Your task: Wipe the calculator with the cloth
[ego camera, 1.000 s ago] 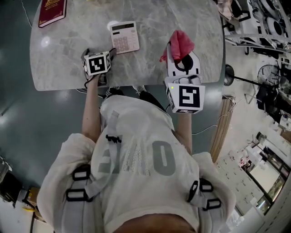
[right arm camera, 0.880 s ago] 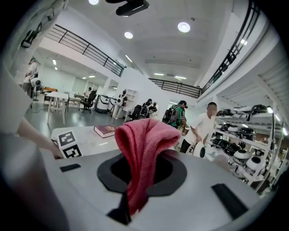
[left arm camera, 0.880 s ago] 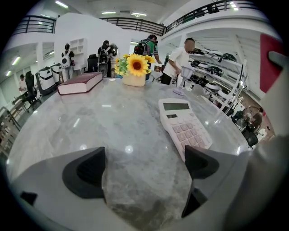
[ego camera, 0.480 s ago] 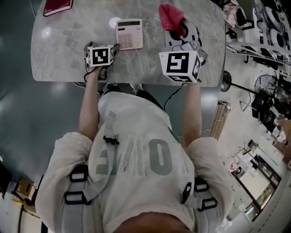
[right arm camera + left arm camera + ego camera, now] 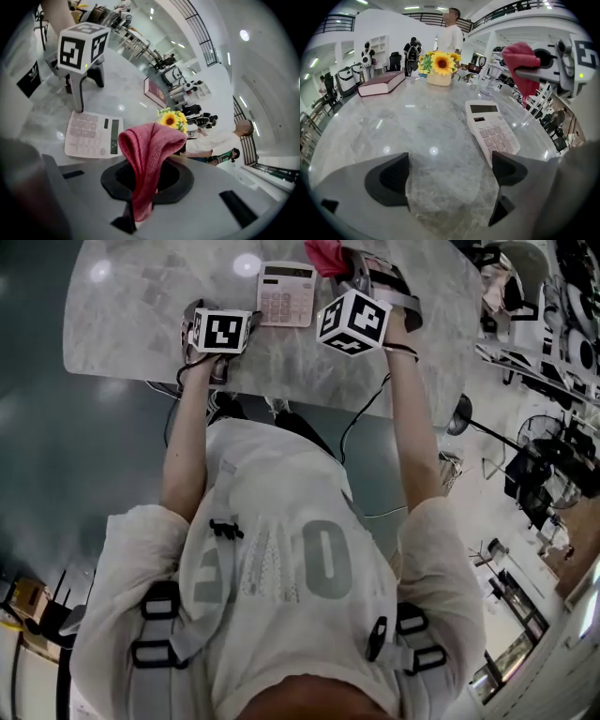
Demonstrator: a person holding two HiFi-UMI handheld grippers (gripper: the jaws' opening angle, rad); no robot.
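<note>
White calculator [image 5: 286, 294] lies flat, keys up, on marble table [image 5: 122, 334], near its middle. Pink cloth [image 5: 149, 154] hangs in the air just off the calculator's right side, not touching it. It's pinched in the right gripper [image 5: 139, 206]: jaws clamped on the fabric w/ a fold bulging over the top. Left gripper [image 5: 451, 174] sits low by the calculator's near left corner, jaws wide apart, only bare marble btwn them. Further back: red book [image 5: 382, 83], sunflowers [image 5: 439, 63].

Looks past the left gripper [image 5: 450, 174], spread empty, to a calculator [image 5: 492, 130] at one o'clock, red cloth [image 5: 521, 63] at two.
</note>
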